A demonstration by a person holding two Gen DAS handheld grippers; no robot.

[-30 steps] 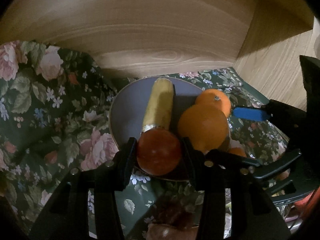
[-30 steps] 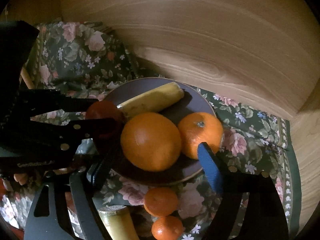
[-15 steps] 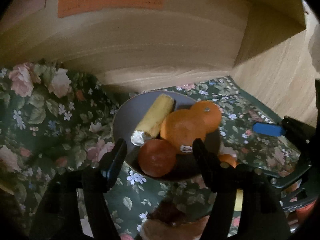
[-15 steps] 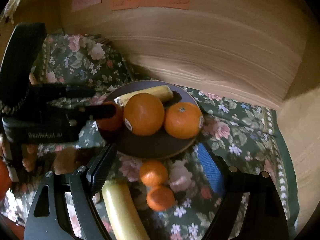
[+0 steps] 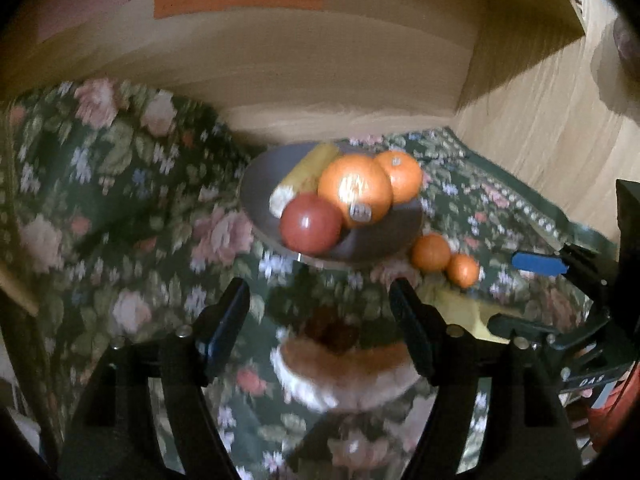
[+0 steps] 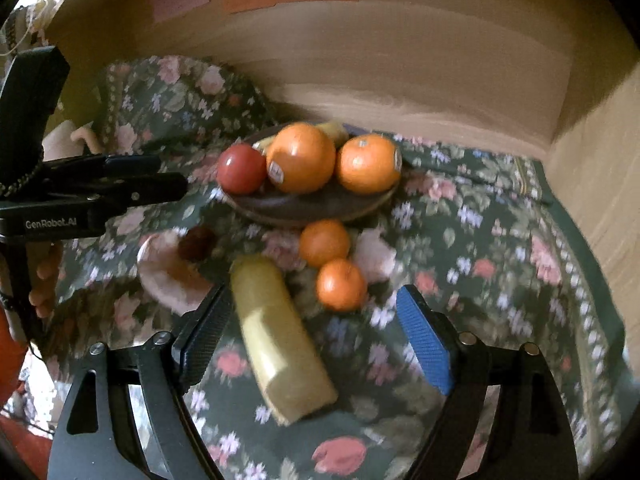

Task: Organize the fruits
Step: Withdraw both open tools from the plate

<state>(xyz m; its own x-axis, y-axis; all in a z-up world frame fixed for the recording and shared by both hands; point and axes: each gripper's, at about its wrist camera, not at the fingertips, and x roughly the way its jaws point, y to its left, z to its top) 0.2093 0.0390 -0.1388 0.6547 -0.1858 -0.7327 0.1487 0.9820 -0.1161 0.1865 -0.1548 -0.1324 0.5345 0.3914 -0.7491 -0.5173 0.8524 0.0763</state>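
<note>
Left gripper is hovering with fingers spread apart, holding nothing. Ahead of its fingertips, a dark plate is carrying a red tomato, a large stickered orange, a second orange and a yellow banana piece, all touching one another. Right gripper is also standing with fingers apart and nothing clamped; a second banana piece is lying between its fingers, nearer the left one. Two small mandarins are resting just beyond the fingertips, touching each other, on the floral cloth, between the fingers and the plate.
</note>
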